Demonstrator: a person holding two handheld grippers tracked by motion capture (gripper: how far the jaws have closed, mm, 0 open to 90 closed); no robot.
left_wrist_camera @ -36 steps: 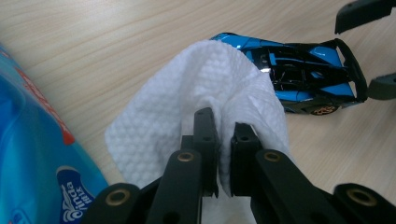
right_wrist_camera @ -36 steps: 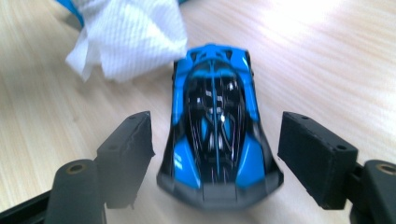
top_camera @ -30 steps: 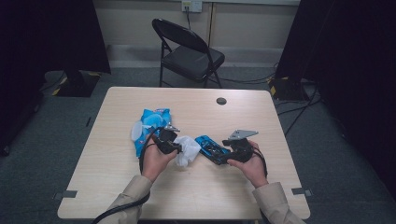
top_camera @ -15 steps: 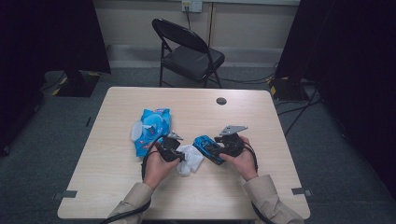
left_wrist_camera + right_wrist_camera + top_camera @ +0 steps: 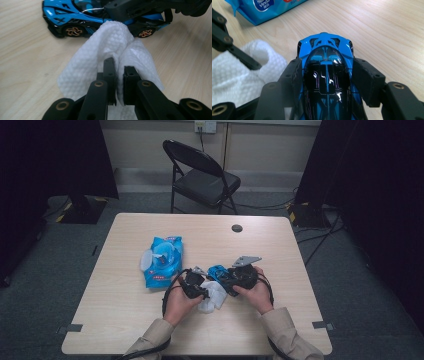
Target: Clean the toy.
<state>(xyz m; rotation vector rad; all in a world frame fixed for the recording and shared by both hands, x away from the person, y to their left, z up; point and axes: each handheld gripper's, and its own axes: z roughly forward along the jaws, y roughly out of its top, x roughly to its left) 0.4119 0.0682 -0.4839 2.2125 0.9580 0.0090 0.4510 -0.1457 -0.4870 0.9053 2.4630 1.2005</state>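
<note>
The left gripper (image 5: pixel 117 82) pinches a bunched white wipe (image 5: pixel 110 50) whose fold touches the blue toy car (image 5: pixel 100 15) at its side. The right gripper (image 5: pixel 325 80) clamps the car across its cabin, nose pointing away. Beyond the car lies the wipes pack (image 5: pixel 162 260), with open table (image 5: pixel 280 245) around.

Seen from above the near edge of the worktop (image 5: pixel 125 320), facing forward and down, far enough off to take in all four edges and a folding chair (image 5: pixel 202 175) beyond. Left tool (image 5: pixel 119 72) view: riding low, pressed close against a white wipe (image 5: pixel 82 72), looking across at the side of a blue toy car (image 5: pixel 82 20). Right tool (image 5: pixel 327 80) view: riding just behind the car's roof, looking along its length toward a blue wipes pack (image 5: pixel 269 8). Shared by all three: car and wipe at the worktop's near middle.
</note>
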